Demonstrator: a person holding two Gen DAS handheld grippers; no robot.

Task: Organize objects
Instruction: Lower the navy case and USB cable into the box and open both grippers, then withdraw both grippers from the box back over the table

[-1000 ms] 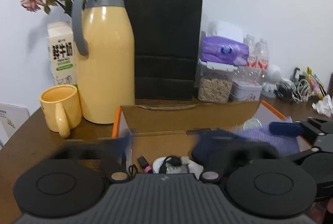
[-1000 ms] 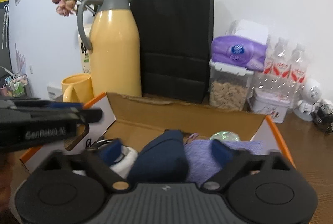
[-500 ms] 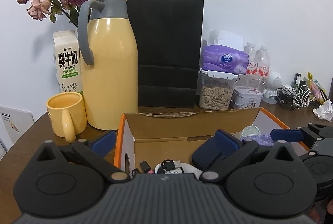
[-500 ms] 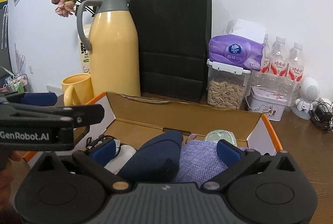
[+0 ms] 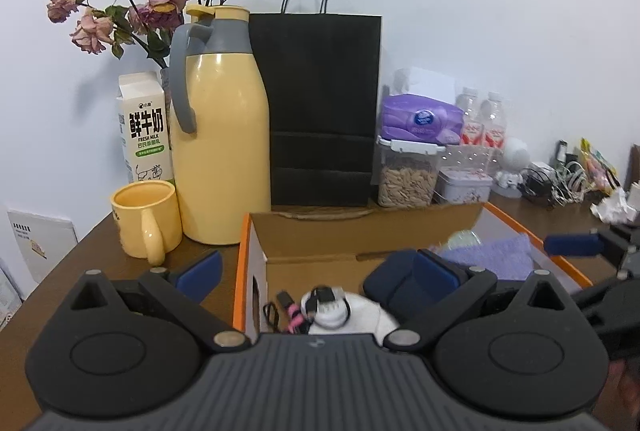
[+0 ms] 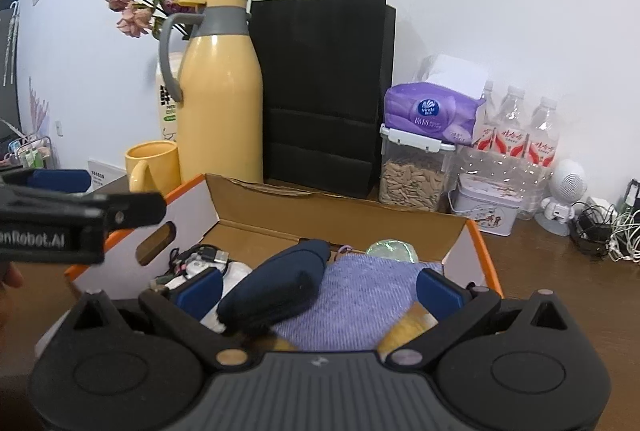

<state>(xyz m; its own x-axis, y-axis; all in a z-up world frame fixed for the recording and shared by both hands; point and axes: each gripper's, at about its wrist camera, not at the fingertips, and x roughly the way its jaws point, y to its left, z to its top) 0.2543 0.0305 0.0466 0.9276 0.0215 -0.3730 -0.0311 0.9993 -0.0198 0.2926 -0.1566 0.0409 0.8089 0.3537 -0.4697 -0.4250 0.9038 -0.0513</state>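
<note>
An open cardboard box with an orange rim sits on the wooden table. Inside lie a white item tangled with cables, a navy pouch, a purple cloth and a clear glassy dome. My left gripper is open above the box's left end, its left finger outside the wall and its right finger by the navy pouch. My right gripper is open over the box's near side, with the pouch and cloth between its fingers, holding nothing. Each gripper shows at the edge of the other's view.
Behind the box stand a yellow thermos jug, a yellow mug, a milk carton, dried roses, a black paper bag, a seed container under a purple tissue pack, a tin, water bottles and tangled cables.
Both views have lifted and drawn back a little from the box, so its contents sit lower in frame. The motion blur in the left view has cleared. Both grippers stay open.
</note>
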